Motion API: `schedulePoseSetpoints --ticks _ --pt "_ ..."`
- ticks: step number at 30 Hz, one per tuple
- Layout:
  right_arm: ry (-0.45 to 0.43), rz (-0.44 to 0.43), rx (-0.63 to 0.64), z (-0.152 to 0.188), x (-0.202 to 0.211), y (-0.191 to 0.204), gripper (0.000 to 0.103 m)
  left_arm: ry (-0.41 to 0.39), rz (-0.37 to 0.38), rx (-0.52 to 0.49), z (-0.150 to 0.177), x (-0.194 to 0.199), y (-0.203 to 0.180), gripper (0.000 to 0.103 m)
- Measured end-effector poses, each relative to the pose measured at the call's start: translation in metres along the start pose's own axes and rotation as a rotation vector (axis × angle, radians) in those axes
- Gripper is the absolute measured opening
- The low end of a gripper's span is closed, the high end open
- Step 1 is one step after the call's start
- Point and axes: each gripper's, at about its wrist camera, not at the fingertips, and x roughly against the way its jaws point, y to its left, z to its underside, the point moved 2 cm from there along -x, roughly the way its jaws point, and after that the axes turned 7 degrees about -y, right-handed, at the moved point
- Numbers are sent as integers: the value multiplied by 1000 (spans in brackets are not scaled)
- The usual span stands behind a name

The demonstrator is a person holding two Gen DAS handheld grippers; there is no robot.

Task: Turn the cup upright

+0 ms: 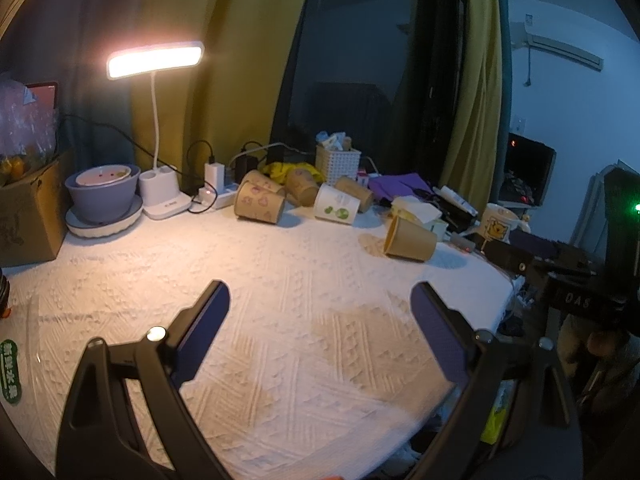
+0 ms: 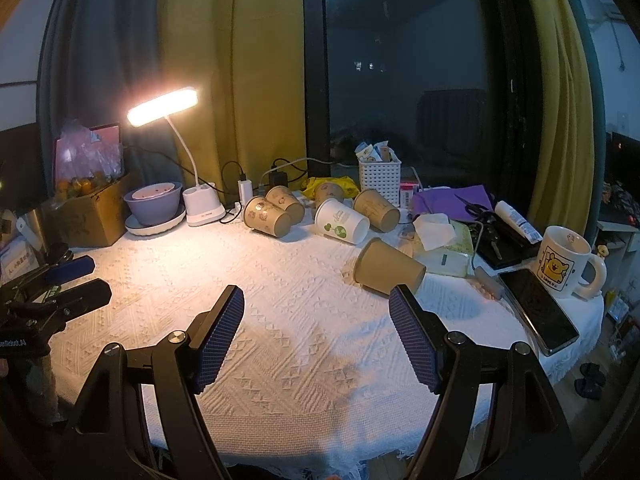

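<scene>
Right hand-held gripper (image 2: pixel 316 306) hovers spread and empty over the desk (image 2: pixel 280 280), lined up toward the tipped brown cup (image 2: pixel 388 270) near the right edge; left hand-held gripper (image 1: pixel 320 300), also spread, waits clear.

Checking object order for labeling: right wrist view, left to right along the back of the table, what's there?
Cardboard box → purple bowl → lamp base → white paper cup → tissue pack → phone → white mug.

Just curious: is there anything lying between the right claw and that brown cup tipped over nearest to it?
Nothing: in the right wrist view only bare white tablecloth lies between the right gripper and the brown cup.
</scene>
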Motion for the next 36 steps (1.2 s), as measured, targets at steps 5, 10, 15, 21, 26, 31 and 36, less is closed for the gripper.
schedulePoseSetpoints --ticks 5,10,15,21,26,31,36 --pt "0 0 -2 1 0 -1 78 6 4 -5 0 -2 -3 93" --pt "3 -3 -13 2 -1 -5 78 20 7 -15 0 -7 -9 93" --pt "14 -12 -40 8 -7 -16 78 62 27 -28 3 -21 -21 93" --pt "28 25 -64 23 -16 -39 78 129 23 -40 5 -50 -39 93" --pt "29 62 -86 30 -20 -72 78 185 42 -47 3 -78 -62 93" --pt "33 91 -99 33 -26 -106 78 243 43 -49 1 -106 -84 93" --pt "41 95 -108 33 -32 -131 78 290 26 -39 -1 -129 -100 93"
